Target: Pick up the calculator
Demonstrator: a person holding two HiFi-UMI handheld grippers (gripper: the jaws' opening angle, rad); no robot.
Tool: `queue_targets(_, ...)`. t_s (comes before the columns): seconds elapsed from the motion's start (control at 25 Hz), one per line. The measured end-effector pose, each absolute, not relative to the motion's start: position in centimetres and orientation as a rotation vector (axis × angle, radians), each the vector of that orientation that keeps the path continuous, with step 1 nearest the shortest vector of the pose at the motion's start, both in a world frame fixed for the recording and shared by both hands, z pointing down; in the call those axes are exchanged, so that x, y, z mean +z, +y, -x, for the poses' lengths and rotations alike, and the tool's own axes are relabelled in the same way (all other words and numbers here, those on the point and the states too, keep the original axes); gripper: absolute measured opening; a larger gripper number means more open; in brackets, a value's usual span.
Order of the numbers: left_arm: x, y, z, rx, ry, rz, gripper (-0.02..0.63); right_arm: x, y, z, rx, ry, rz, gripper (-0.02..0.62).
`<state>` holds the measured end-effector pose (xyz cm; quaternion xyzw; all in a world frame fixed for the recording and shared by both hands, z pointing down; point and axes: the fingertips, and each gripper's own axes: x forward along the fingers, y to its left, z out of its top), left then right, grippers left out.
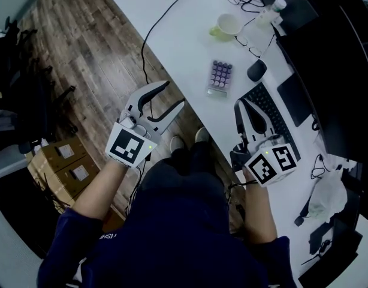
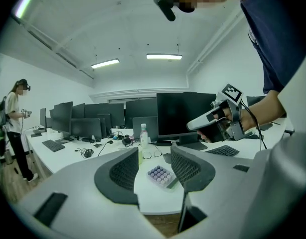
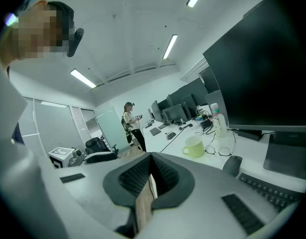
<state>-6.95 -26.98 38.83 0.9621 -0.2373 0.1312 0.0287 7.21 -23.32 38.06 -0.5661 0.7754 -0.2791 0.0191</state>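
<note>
Calculator (image 1: pixel 220 77) lies flat on the white desk (image 1: pixel 190 53), ahead of the left gripper (image 1: pixel 175 93) and apart from it. In that gripper's own view it shows through the gap between the spread, empty jaws (purple keys facing up). Right gripper (image 1: pixel 240 105) has its jaws pressed together on nothing, close by the keyboard (image 1: pixel 274 110), with the calculator ahead to its left and the mouse (image 1: pixel 256 70) just beyond its tips.
</note>
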Motion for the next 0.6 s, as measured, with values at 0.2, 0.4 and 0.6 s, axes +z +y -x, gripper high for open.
queue_targets(0.2, 40.9, -27.4, 4.7, 0.446, -0.707, -2.957, 0.218, 40.4, -23.9, -9.2, -0.919, 2.396, 1.754, 0.005)
queue_targets(0.4, 43.1, -28.0, 2.4, 0.497, -0.688, -2.963, 0.218, 42.5, -24.6, -11.1, -0.964, 2.387, 1.742, 0.005)
queue_targets(0.6, 45.1, -28.3, 0.3, 0.550, -0.649, -3.002, 0.218, 44.2, -25.2, -12.5, -0.993, 2.385, 1.730, 0.003)
